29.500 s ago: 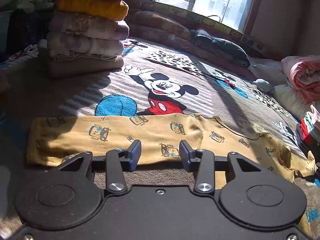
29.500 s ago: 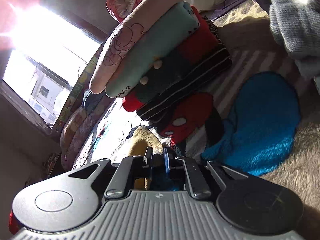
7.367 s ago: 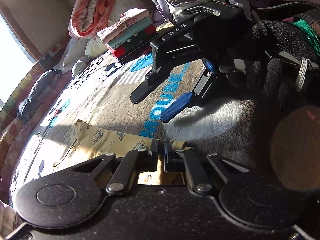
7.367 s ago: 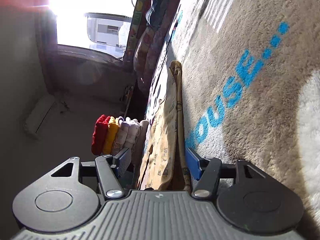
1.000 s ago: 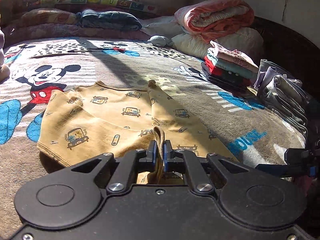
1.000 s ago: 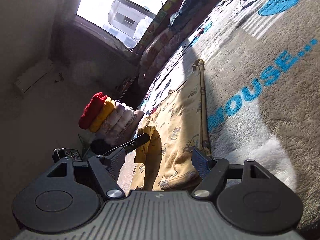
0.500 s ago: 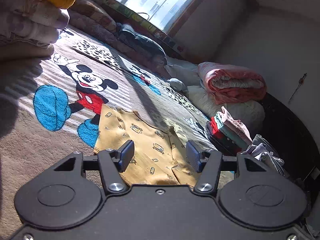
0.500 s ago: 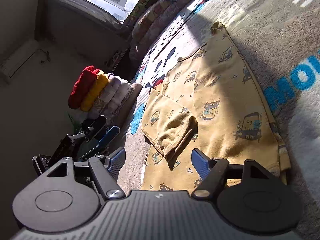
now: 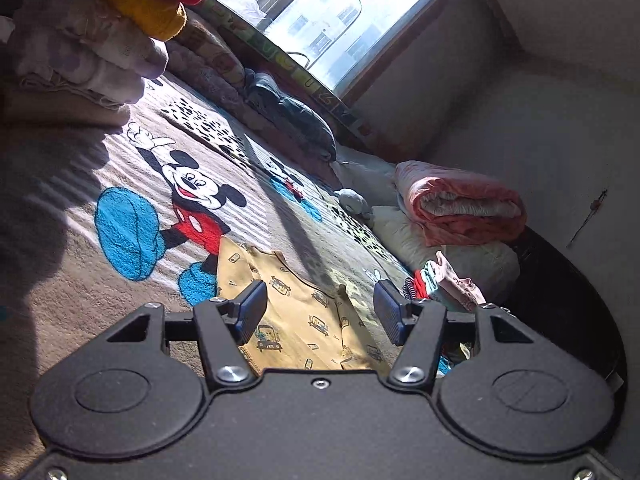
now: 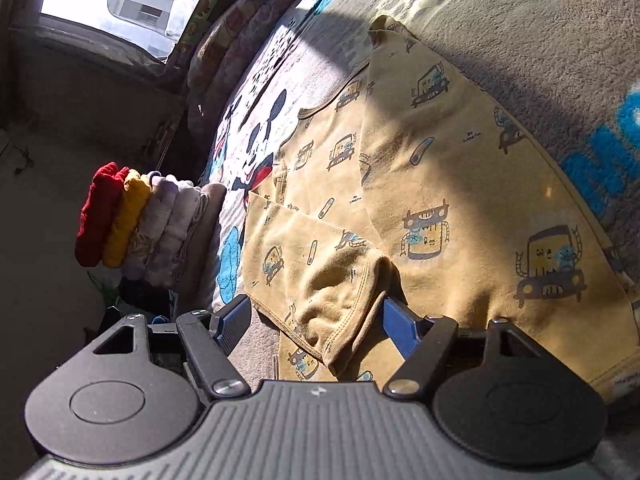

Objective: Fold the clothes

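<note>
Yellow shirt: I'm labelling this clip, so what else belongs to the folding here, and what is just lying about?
In the job: yellow shirt, left gripper, right gripper, both open.

Lying about: towel stack, folded clothes pile, pink quilt, pillow.

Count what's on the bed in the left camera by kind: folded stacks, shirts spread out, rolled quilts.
Folded stacks: 2, a tall stack and a small stack
Spread-out shirts: 1, the yellow shirt
Rolled quilts: 1, the orange quilt
Total: 4
</note>
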Motion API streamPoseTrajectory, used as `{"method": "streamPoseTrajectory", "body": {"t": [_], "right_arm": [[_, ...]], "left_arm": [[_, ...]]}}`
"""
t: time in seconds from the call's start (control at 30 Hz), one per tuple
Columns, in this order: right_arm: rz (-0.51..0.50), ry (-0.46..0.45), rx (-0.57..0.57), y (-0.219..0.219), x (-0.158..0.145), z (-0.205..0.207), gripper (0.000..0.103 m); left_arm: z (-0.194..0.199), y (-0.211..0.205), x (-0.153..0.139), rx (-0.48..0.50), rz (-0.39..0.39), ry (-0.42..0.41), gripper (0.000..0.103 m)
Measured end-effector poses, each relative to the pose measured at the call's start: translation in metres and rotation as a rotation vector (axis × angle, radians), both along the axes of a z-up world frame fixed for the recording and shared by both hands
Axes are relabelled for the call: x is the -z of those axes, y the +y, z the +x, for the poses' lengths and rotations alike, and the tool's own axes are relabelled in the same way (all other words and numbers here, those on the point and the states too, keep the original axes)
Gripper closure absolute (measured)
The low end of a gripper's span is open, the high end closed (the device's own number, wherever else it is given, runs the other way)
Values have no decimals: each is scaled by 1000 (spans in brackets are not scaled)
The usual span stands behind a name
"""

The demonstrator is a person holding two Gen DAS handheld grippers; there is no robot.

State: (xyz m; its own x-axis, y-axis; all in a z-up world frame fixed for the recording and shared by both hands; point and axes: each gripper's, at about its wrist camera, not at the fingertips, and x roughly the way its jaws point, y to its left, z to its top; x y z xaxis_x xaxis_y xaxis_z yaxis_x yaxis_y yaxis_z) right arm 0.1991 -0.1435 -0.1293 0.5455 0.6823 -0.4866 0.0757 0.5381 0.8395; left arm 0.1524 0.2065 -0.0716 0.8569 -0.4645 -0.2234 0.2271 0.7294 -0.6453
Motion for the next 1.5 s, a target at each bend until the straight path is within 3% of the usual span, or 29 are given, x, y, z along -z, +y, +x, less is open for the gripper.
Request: {"method": "streamPoseTrajectory", "body": {"t": [0.1, 0.17, 0.27, 0.33, 0.5, 0.73, 0.8, 0.87, 1.2, 1.33, 1.5], "right_arm": [[51, 30, 34, 2, 4, -10, 28], [-4, 11, 8, 10, 4, -7, 29], [48, 25, 63, 10, 5, 0, 28], [57, 26, 98, 10, 6, -2, 33], [81, 32, 184, 11, 17, -14, 58], [90, -22, 240, 20, 20, -18, 64], [97, -29, 230, 22, 21, -18, 87], [108, -27, 224, 25, 22, -17, 93], [214, -158, 169, 12, -32, 2, 95], [210, -230, 153, -6, -61, 12, 95], [185, -285, 155, -34, -78, 18, 95]], "left_arm": [[1, 0, 0, 0, -1, -2, 45], [2, 0, 0, 1, -3, -2, 45], [3, 0, 1, -4, -10, 2, 45], [4, 0, 1, 0, -15, 0, 44], [5, -3, 0, 12, -11, -5, 44], [7, -6, 3, 18, -5, 11, 39], [7, -6, 4, 11, -2, 18, 36], [8, -4, 5, 1, -4, 26, 33], [6, 7, 9, -54, -8, 33, 28], [12, -1, 11, -38, 70, 71, 28], [16, -29, 12, 8, 230, 75, 28]]}}
